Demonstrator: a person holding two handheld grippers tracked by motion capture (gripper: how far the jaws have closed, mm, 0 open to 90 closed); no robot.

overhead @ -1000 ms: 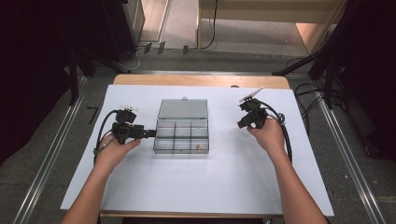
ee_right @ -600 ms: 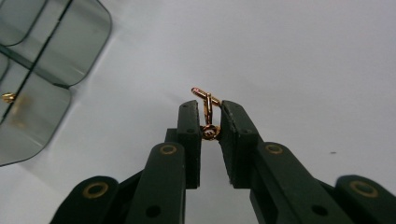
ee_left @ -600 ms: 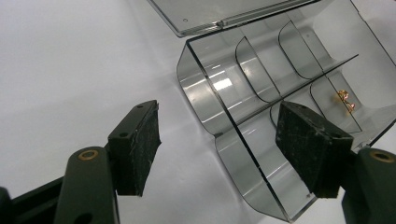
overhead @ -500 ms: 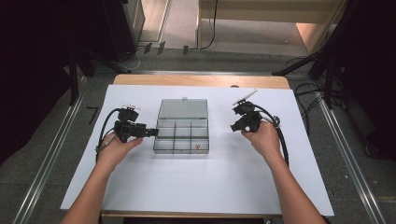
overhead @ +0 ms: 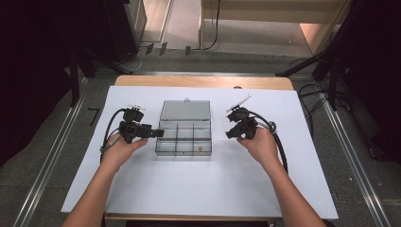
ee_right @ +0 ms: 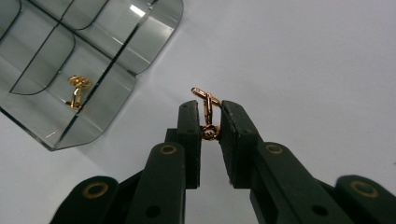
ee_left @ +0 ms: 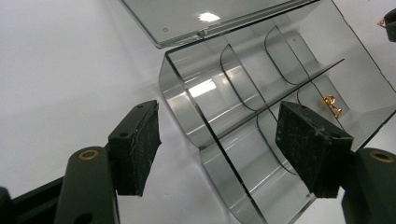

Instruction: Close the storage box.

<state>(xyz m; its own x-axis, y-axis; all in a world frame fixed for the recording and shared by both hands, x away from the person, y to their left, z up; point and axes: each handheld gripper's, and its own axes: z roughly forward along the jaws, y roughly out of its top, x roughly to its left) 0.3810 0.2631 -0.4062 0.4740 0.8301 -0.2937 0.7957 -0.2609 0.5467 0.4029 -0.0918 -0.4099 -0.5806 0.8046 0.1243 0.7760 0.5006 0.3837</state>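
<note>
From above, a person works at a white counter (overhead: 198, 189) with a hand-held gripper in each hand. A clear divided box (overhead: 183, 140) sits mid-counter, its lid (overhead: 185, 110) laid open on the far side. The left hand-held gripper (overhead: 153, 133) rests at the box's left wall. The right hand-held gripper (overhead: 230, 134) hangs just right of the box, apart from it.

Along the left hand-held gripper (ee_left: 219, 154), the jaws stand wide apart, one pad outside the box (ee_left: 261, 116) over bare counter, the other over the near compartments. A gold cufflink (ee_left: 331, 104) lies in a compartment toward the far right of that picture. The jaws grip nothing; whether a pad touches the wall cannot be told.

Along the right hand-held gripper (ee_right: 210, 122), the jaws are clamped on a second gold cufflink (ee_right: 208, 112), its rounded head pinched between the pads and its bar sticking out past the tips. It is held above bare counter, near the box's rounded corner (ee_right: 140, 42). The first cufflink (ee_right: 77, 91) rests in the nearest compartment.

The step in hand appears to be dropping this second cufflink into the box. To do it well, the right hand should likely carry the piece fully over a compartment, clear of the wall and dividers, lower it close to the floor and only then part the jaws, so it does not bounce. The left should steady the box.
</note>
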